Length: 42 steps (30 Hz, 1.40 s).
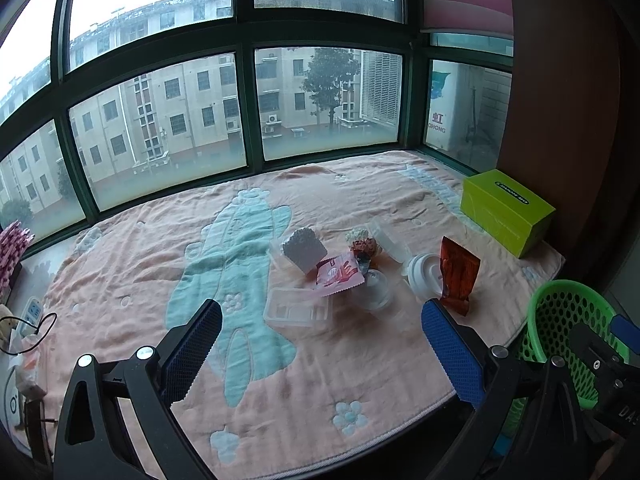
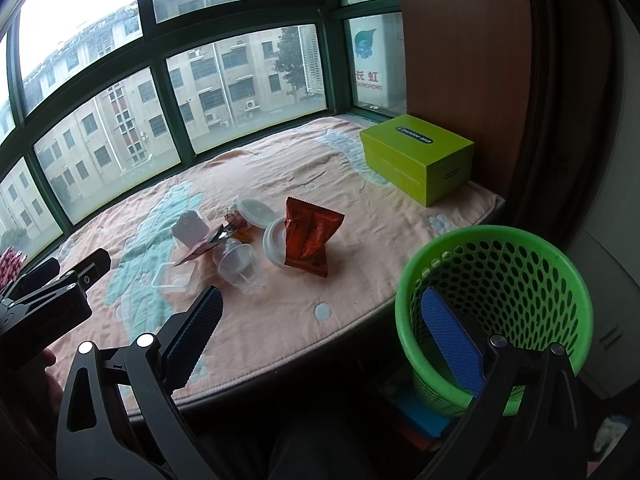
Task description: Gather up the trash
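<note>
A pile of trash lies mid-cloth: an orange-red snack bag, a pink wrapper, a white foam block, a clear plastic tray, clear cups and white lids. My left gripper hovers open just short of the pile, holding nothing. My right gripper is open and empty at the table's front edge, its right finger over the green perforated basket.
A pink cloth with a teal cartoon print covers the table. A lime-green box sits at the back right by a brown wall. Windows run along the far edge. A white power strip and bags lie at the left.
</note>
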Each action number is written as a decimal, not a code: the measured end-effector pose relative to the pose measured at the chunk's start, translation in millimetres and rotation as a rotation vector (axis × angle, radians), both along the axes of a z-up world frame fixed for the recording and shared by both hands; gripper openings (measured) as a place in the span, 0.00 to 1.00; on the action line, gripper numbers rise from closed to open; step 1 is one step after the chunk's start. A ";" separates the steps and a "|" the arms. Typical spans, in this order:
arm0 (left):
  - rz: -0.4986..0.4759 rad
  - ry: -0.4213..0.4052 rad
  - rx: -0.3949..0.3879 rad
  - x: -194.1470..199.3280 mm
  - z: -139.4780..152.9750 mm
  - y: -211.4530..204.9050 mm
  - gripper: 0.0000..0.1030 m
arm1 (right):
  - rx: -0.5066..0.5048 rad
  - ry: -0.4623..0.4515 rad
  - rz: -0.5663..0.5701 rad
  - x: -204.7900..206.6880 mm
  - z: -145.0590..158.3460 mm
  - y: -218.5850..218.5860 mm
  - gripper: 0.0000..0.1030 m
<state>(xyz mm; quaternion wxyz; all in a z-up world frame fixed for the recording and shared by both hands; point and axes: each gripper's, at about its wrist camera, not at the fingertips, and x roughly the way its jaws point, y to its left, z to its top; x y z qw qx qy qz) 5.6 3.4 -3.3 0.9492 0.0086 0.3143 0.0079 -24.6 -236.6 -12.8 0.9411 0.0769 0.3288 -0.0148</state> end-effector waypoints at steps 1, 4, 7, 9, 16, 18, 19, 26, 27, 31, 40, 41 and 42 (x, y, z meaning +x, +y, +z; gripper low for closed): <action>0.000 0.000 0.001 0.1 0.0 -0.1 0.94 | 0.000 0.001 0.000 0.1 -0.6 0.2 0.96; 0.000 0.001 0.000 -0.1 -0.2 0.0 0.94 | -0.001 0.005 0.003 1.4 -3.1 1.2 0.95; 0.000 0.001 0.001 0.6 0.3 -0.3 0.94 | -0.003 0.012 0.005 5.6 -4.0 3.0 0.95; -0.001 0.004 0.000 2.3 0.5 -0.4 0.94 | -0.002 0.016 0.007 7.3 -4.5 3.2 0.95; -0.003 0.017 0.004 13.0 -1.3 -0.4 0.94 | 0.002 0.032 0.015 15.2 -4.5 4.6 0.95; -0.002 0.020 0.003 15.6 -3.1 -0.5 0.94 | 0.003 0.037 0.020 18.0 -5.3 5.5 0.96; -0.001 0.022 0.002 16.3 -4.2 -0.5 0.94 | 0.002 0.039 0.022 20.3 -5.6 5.4 0.95; 0.003 0.039 0.003 26.0 -10.1 1.1 0.94 | 0.001 0.055 0.029 32.0 -7.8 7.0 0.95; 0.003 0.042 0.002 27.7 -10.7 1.6 0.94 | 0.001 0.060 0.029 34.5 -8.5 7.1 0.95; 0.008 0.056 0.000 35.7 -13.2 3.9 0.94 | 0.003 0.072 0.034 42.6 -10.6 7.9 0.95; 0.014 0.083 0.002 54.1 -18.3 7.1 0.94 | 0.014 0.096 0.042 64.8 -16.3 7.0 0.95; 0.015 0.087 0.004 56.3 -19.2 7.1 0.94 | 0.014 0.100 0.043 66.7 -16.9 7.7 0.95; 0.016 0.089 0.004 58.1 -19.9 7.4 0.94 | 0.016 0.104 0.045 69.6 -18.2 7.6 0.95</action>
